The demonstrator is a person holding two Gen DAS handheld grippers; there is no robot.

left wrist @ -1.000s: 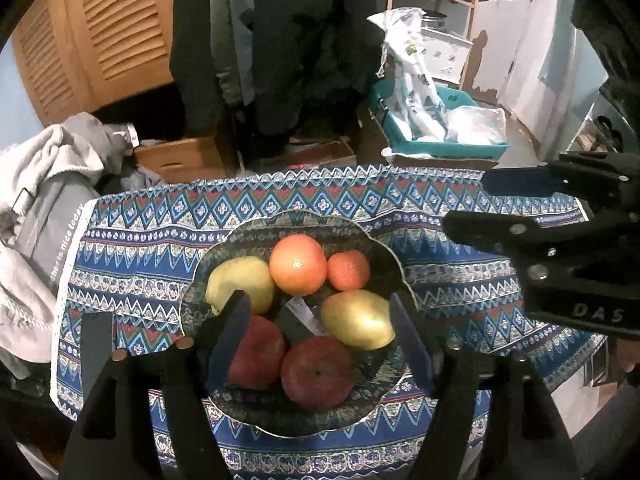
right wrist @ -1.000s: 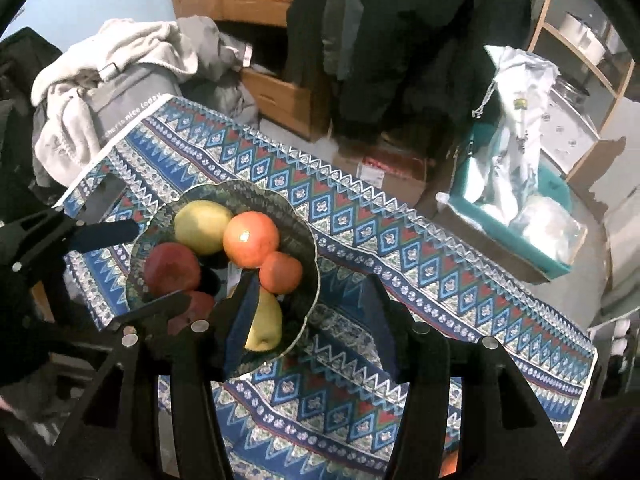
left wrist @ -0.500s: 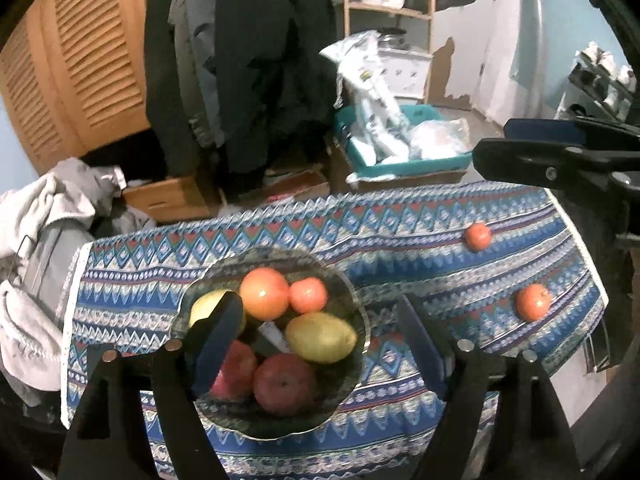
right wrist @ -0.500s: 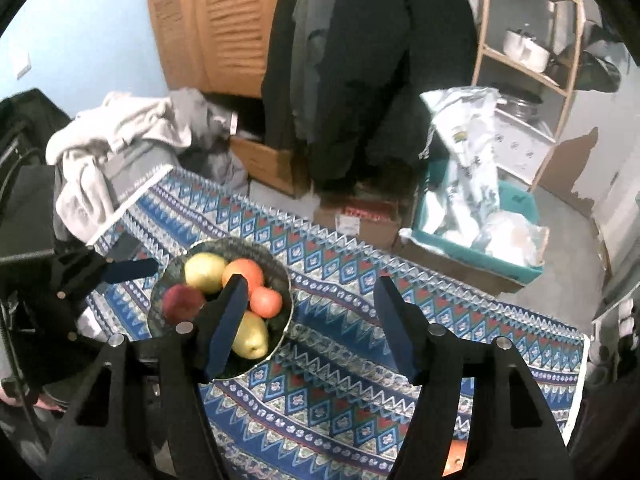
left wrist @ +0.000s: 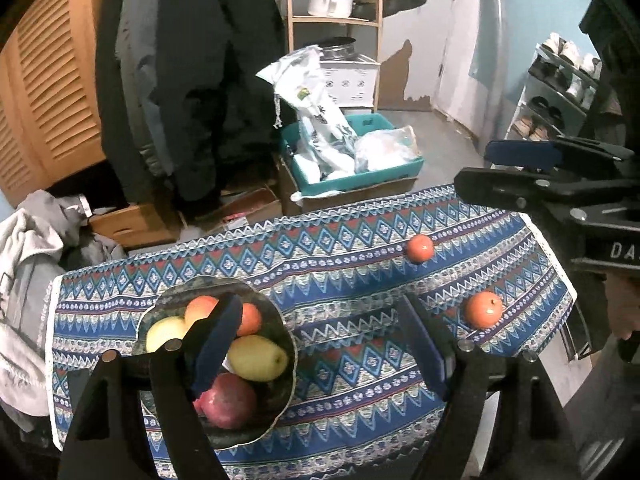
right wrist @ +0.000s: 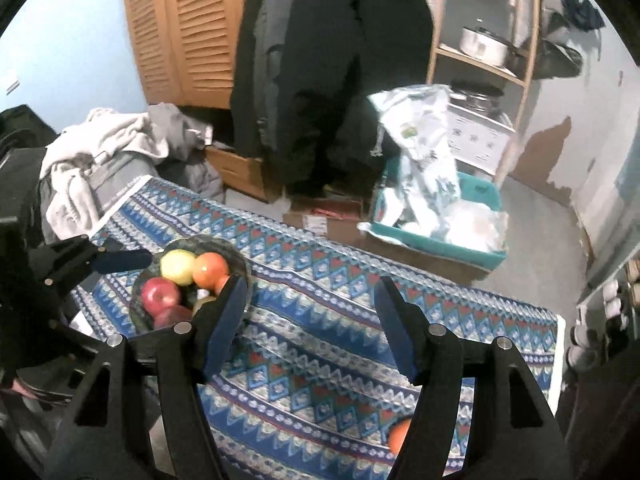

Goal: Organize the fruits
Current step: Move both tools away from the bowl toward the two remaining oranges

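A dark glass bowl on the patterned tablecloth holds several fruits: yellow pears, red apples and oranges. Two loose oranges lie on the cloth at the right, one farther back and one nearer. My left gripper is open and empty, high above the table, its left finger over the bowl. My right gripper is open and empty, above the cloth right of the bowl. One orange peeks out behind its right finger.
Behind the table stand a teal crate with plastic bags, cardboard boxes, hanging dark coats and a wooden shelf. A pile of grey clothes lies left of the table. The right gripper shows at the right edge.
Both grippers have risen and pulled back from the bowl, widening the view. The two loose oranges on the right have come into sight. Both stay open and empty.
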